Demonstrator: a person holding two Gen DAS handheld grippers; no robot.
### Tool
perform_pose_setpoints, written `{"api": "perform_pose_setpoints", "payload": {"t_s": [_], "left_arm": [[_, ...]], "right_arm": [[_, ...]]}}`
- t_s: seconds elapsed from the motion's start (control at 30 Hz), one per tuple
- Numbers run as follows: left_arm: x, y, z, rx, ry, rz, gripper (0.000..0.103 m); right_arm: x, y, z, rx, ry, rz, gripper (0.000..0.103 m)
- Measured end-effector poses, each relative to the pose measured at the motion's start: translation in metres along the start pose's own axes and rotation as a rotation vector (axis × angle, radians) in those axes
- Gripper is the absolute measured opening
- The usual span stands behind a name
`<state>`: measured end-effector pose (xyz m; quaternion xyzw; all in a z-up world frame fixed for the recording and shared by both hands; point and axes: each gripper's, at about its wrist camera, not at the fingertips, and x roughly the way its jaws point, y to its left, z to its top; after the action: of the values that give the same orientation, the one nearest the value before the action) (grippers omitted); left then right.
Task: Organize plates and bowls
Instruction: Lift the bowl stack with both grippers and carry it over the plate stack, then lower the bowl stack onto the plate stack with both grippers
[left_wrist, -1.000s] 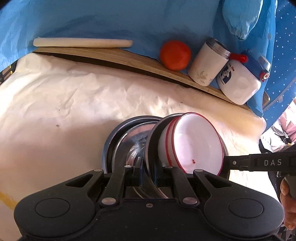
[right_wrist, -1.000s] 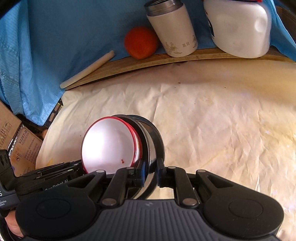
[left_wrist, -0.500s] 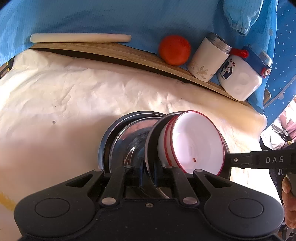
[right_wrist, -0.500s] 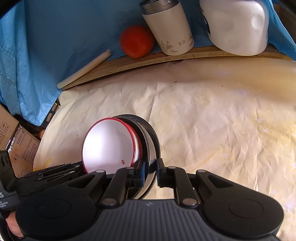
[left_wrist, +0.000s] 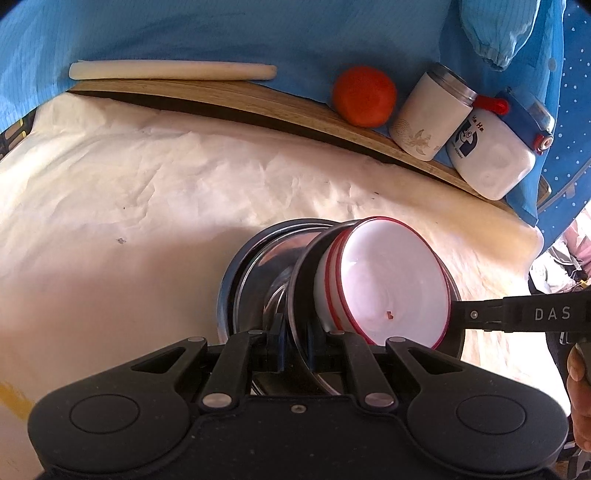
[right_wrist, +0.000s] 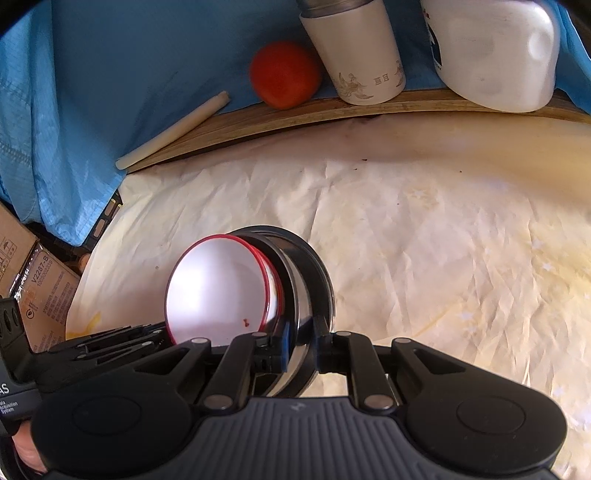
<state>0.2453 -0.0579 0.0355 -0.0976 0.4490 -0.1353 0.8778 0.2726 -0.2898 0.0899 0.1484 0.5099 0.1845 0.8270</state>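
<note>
While both grippers hang tilted down over the table, the scene from near to far reads so:

Left gripper (left_wrist: 295, 345): jaws pinched tight on the thin rim of a steel bowl (left_wrist: 301, 295), which stands up on edge between the pads.

Right gripper (right_wrist: 300, 341): jaws likewise clamped on a steel rim (right_wrist: 301, 317), from the opposite side; its black finger (left_wrist: 517, 315) shows in the left wrist view reaching in to the stack's far edge, a hand (left_wrist: 580, 391) behind it.

Stack: white red-rimmed bowls (left_wrist: 388, 291) nested inside the gripped steel bowl, mouths turned sideways; a small red speck on the inner white face. A second, darker steel bowl (left_wrist: 243, 273) sits just behind, touching or nearly so; which, I cannot tell.

Whether the stack touches the cloth: cannot tell, as the gripper bodies hide its lower edge.

Open room: crumpled cream cloth (right_wrist: 424, 240) lies bare on all sides of the stack, widest to the left in the left wrist view and to the right in the right wrist view.

Far edge: wooden board edge (left_wrist: 258, 105) bounding the cloth.

On that edge: white stick (left_wrist: 170, 70), orange-red round fruit (left_wrist: 364, 96), white steel-lidded tumbler (left_wrist: 428, 118), white jug with blue lid (left_wrist: 495, 155), well apart from the stack.

Backdrop: blue fabric (left_wrist: 258, 33) hanging behind.

Left side edge: cardboard boxes (right_wrist: 33, 280) beyond the cloth's border.
</note>
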Motion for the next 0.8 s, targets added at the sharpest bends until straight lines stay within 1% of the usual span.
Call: {"api": "perform_pose_setpoints", "payload": {"t_s": [0.8], "left_arm": [[-0.005,0.01,0.006,-0.009,-0.008,0.03,0.01]], "right_arm": [[0.013,0.002,0.004,-0.006,0.009,0.04,0.014]]}}
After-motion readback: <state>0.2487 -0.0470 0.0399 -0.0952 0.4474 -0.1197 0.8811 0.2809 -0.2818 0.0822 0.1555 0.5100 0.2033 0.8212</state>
